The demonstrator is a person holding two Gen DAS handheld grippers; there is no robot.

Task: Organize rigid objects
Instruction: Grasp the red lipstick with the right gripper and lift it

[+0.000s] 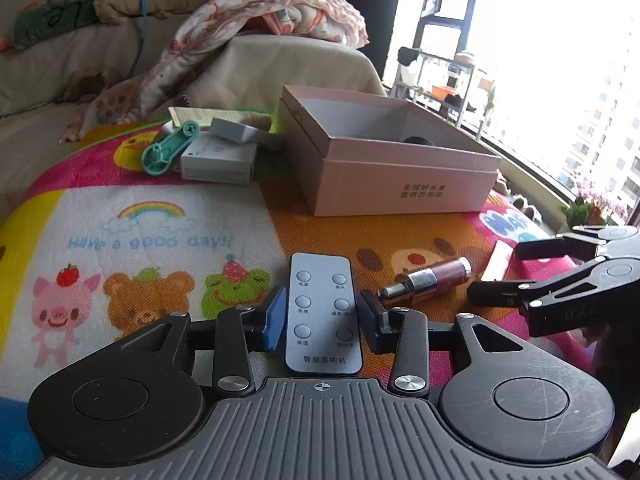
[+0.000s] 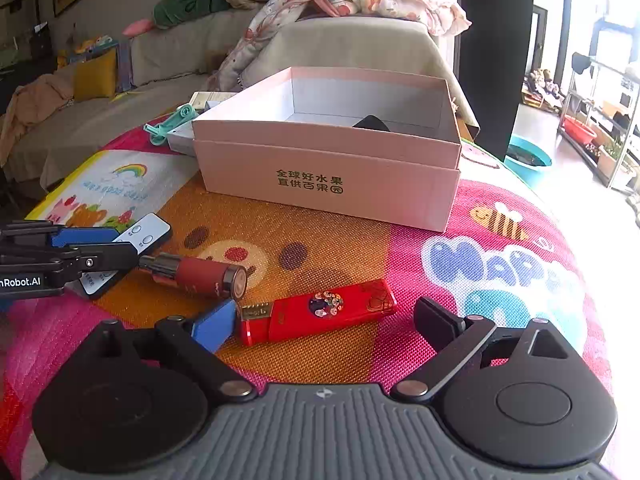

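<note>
Remote (image 1: 323,316) btwn apart L claw (image 1: 323,316) | R claw (image 2: 326,324) apart, red lighter (image 2: 320,312) | box (image 2: 332,184) behind

I see the box (image 2: 328,176) standing toward the back of the mat (image 2: 500,272). Before the box lie the remote (image 1: 323,314), the tube (image 2: 200,276) to its right, then the lighter (image 2: 320,314). Left of the box sits a small carton (image 1: 218,162).

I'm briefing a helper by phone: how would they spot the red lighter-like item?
Find the open pink cardboard box on the cartoon play mat. In front of it, between the right tool's open fingers, lies the flat red rectangular case; unlike the round maroon tube beside it, it carries a floral emblem.
</note>
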